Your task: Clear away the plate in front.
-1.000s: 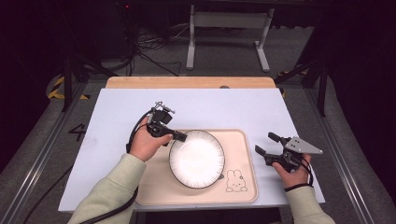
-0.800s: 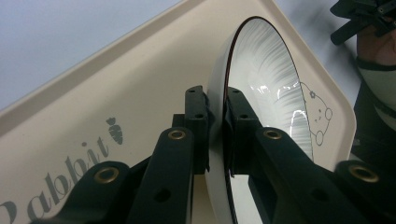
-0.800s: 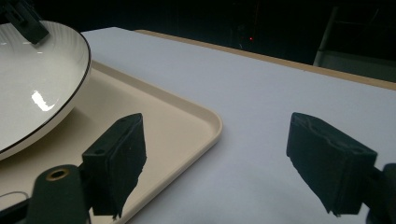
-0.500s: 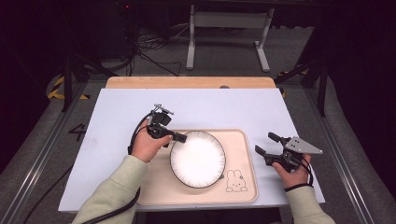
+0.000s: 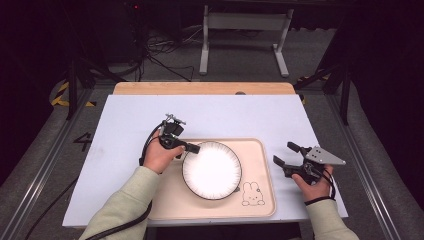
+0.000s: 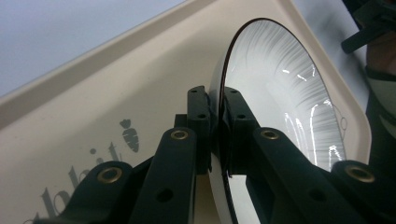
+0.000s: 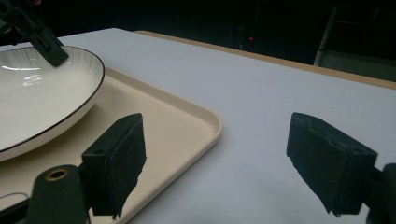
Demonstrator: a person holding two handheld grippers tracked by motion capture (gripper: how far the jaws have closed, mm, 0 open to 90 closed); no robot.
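Fingers [image 6: 200, 122] of the left gripper [image 5: 192, 148] are clamped on the rim of the white plate [image 5: 212, 170]: one pad sits under the rim and the other on its upper face, with the thin edge pinched between them. Jaws of the right gripper [image 5: 283, 155] stand wide apart with nothing between them; that gripper waits over the table [image 5: 125, 125] just beside the right edge of the tray [image 5: 260, 200].

Position of the plate:
- It lies inside the cream tray, left of the rabbit drawing [image 5: 252, 194] printed on the tray floor.
- In the right gripper view its near side appears to rest on the tray, while the gripped side may be slightly raised; the angle is too shallow to confirm this.

Progress, as judged from the layout:
1. Grip on the plate rim: made and firm.
2. Placement of the plate onto the tray: largely complete, since the plate sits within the tray walls and nearly flat.
3. Release: not yet done. The left pads need to part and clear the rim without dragging the plate sideways.
4. Right gripper: no contact with the tray or plate; any steadying or carrying of the tray is not yet begun.
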